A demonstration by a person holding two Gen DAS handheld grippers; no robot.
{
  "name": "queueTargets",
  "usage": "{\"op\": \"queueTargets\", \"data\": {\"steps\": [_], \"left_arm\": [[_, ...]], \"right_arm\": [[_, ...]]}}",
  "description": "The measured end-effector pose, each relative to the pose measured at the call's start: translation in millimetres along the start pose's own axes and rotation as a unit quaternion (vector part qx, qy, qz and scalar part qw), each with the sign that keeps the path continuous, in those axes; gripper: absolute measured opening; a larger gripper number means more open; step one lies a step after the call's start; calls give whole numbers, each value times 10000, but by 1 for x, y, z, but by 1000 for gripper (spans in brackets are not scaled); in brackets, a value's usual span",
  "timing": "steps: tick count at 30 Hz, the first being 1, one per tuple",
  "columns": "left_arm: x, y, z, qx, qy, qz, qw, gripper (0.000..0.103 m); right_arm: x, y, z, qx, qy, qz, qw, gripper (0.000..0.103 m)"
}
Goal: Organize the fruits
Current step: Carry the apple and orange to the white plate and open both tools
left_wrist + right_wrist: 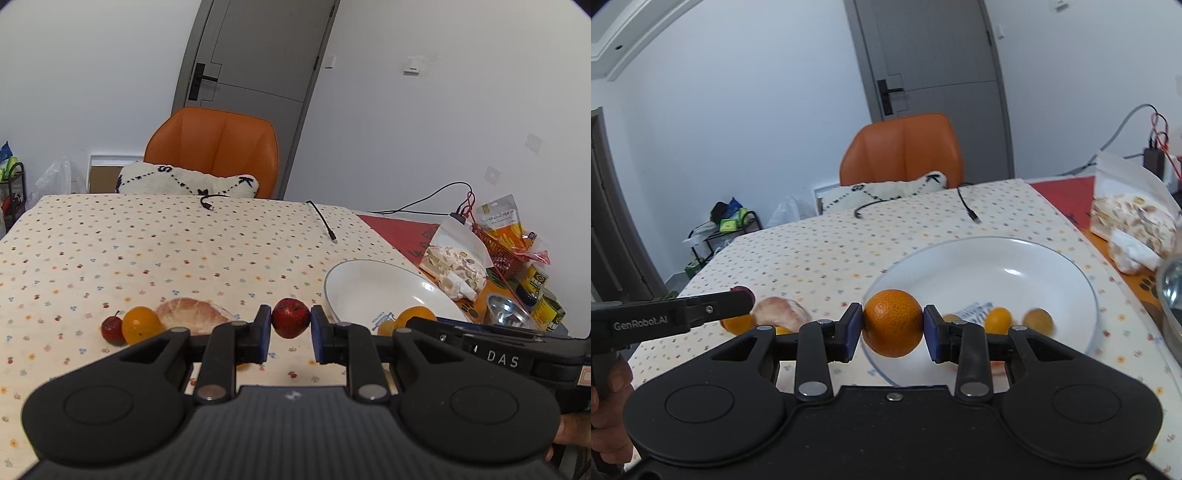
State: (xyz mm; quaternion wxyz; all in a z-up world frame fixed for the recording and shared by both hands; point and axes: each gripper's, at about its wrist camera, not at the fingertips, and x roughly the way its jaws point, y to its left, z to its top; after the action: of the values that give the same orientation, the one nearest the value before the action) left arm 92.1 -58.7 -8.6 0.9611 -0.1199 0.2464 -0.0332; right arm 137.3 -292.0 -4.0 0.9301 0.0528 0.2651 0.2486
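Note:
My left gripper (290, 326) is shut on a small red fruit (290, 317), held just above the spotted tablecloth. To its left lie another small red fruit (112, 328), an orange (141, 325) and a peeled pomelo piece (192, 315). My right gripper (892, 328) is shut on an orange (892, 323), over the near rim of the white bowl (1015, 258). Three small yellow-orange fruits (998, 319) lie in the bowl. The left gripper (738, 301) shows side-on at the left of the right wrist view. The bowl (369, 280) sits to the right in the left wrist view.
Two black cable ends (325, 221) lie on the far side of the cloth. Snack bags (458, 262), a red basket (502, 254), cans (535, 280) and a metal bowl (509, 312) crowd the right edge. An orange chair (218, 147) with a cushion stands behind the table.

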Motion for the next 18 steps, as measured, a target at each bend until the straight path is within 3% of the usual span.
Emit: {"op": "queueTargets", "data": {"steps": [12, 18], "left_arm": [[3, -3, 1, 36, 27, -47, 10000, 21], [7, -6, 3, 86, 72, -121, 9999, 21]], "right_arm": [[8, 0, -8, -4, 173, -37, 9998, 35], [4, 0, -6, -33, 98, -38, 9999, 51]]}}
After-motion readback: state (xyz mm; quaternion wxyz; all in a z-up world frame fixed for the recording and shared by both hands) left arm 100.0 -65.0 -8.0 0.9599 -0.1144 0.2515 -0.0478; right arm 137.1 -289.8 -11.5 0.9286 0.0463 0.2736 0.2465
